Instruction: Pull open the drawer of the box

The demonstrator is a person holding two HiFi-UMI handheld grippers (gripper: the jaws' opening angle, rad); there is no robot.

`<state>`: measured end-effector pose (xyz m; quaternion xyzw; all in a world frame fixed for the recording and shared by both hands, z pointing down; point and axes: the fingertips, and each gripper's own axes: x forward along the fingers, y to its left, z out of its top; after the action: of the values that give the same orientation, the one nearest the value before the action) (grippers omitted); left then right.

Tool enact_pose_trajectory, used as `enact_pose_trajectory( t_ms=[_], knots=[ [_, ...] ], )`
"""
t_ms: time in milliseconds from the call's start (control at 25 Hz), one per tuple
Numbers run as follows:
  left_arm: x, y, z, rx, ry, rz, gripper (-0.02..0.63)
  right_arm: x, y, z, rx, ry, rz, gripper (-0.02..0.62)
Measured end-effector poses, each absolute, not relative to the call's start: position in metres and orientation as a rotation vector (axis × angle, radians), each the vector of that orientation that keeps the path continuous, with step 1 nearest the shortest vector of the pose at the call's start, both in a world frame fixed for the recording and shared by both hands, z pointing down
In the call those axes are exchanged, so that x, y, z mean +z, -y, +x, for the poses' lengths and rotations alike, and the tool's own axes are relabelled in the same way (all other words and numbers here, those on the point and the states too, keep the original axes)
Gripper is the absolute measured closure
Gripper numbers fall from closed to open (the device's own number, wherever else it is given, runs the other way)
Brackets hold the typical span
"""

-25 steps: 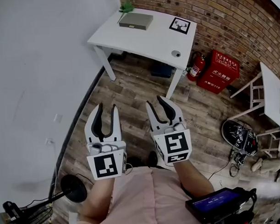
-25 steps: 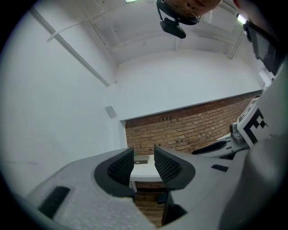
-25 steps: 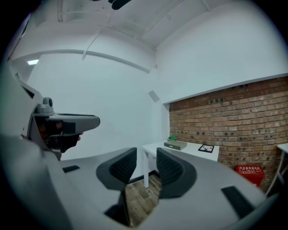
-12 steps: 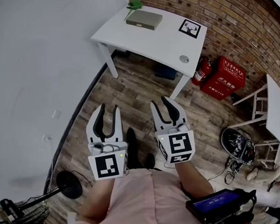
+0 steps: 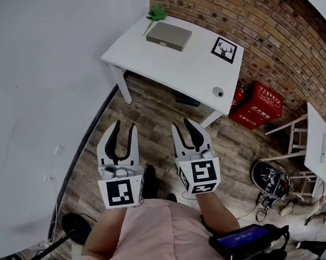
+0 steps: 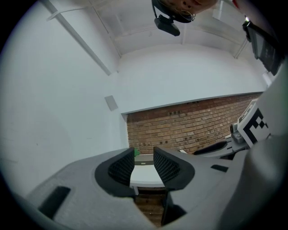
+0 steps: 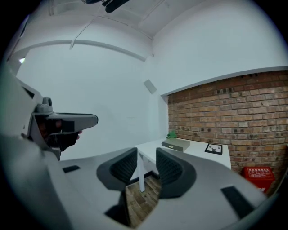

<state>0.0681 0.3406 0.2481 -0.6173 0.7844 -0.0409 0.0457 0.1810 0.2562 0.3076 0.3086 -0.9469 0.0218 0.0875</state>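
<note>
The grey flat box [image 5: 169, 36] lies at the far end of a white table [image 5: 166, 65], its drawer front facing me and closed. Both grippers hang in front of my body over the wooden floor, well short of the table. My left gripper [image 5: 124, 125] has its jaws closing slightly with nothing between them. My right gripper [image 5: 180, 122] is open and empty. In the left gripper view the box [image 6: 143, 158] shows far off between the jaws of that gripper [image 6: 144, 164]. The right gripper view has the box [image 7: 176, 144] to the right of its jaws [image 7: 146, 166].
A green plant [image 5: 157, 13], a framed deer picture [image 5: 225, 49] and a small round object [image 5: 219, 91] share the table. A red fire-equipment box [image 5: 260, 96] stands by the brick wall. A second white table [image 5: 318, 142] and floor clutter [image 5: 271, 179] are at the right.
The head view has moved nearer the table, which now sits larger and lower in the picture. Both grippers keep their place in front of me.
</note>
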Motion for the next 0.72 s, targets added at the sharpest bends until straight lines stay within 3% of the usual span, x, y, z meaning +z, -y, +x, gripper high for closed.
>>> enact_pose_trajectory(
  t_ms=[720],
  knots=[
    [0.235,-0.221,-0.029,-0.093,-2.238,-2.015,0.482,0.287,-0.151,0.086,0.030,2.798,1.101,0.469]
  ],
)
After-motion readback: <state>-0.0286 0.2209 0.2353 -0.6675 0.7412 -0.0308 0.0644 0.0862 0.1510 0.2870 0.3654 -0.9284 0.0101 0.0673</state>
